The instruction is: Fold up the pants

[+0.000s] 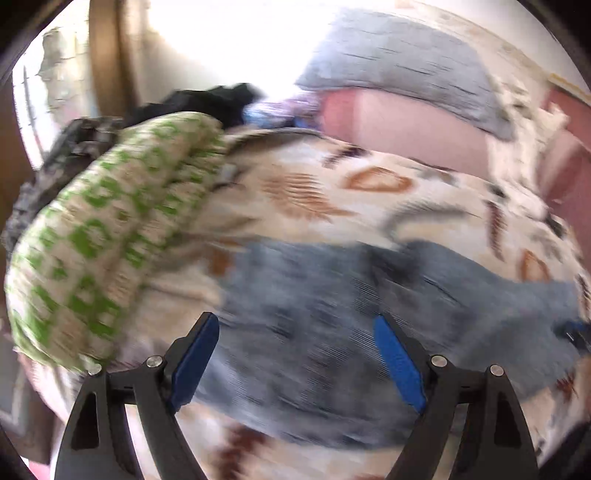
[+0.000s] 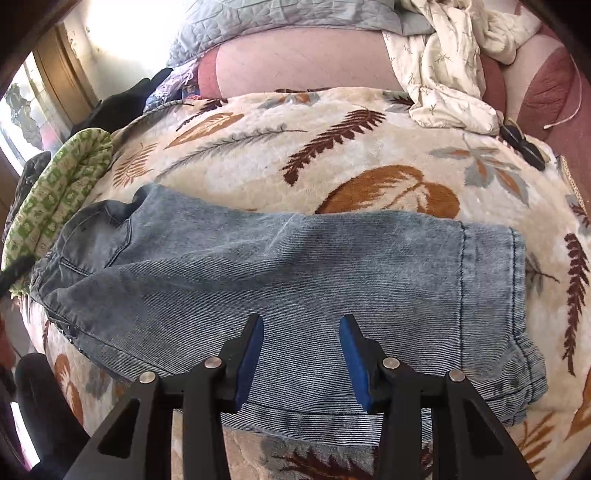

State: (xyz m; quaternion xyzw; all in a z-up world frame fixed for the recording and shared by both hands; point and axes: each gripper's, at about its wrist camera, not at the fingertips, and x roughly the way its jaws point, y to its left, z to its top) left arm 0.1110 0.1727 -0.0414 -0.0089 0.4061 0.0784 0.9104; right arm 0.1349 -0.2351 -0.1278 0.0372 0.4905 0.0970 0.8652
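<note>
Light blue denim pants [image 2: 280, 269] lie folded lengthwise across a cream leaf-print blanket [image 2: 332, 147], waist at the left, hems at the right. My right gripper [image 2: 301, 325] is open and empty, just above the pants' near edge. In the blurred left wrist view the pants [image 1: 332, 332] spread below my left gripper [image 1: 295, 325], which is wide open and empty above them. The blanket [image 1: 332, 192] shows behind.
A green-and-white patterned cloth [image 2: 62, 195] lies bunched at the blanket's left edge, also in the left wrist view [image 1: 103, 236]. A grey quilt [image 2: 280, 22], a cream sheet [image 2: 450, 66] and dark clothes [image 2: 122, 103] lie at the back. A dark object [image 2: 524, 147] rests at the right.
</note>
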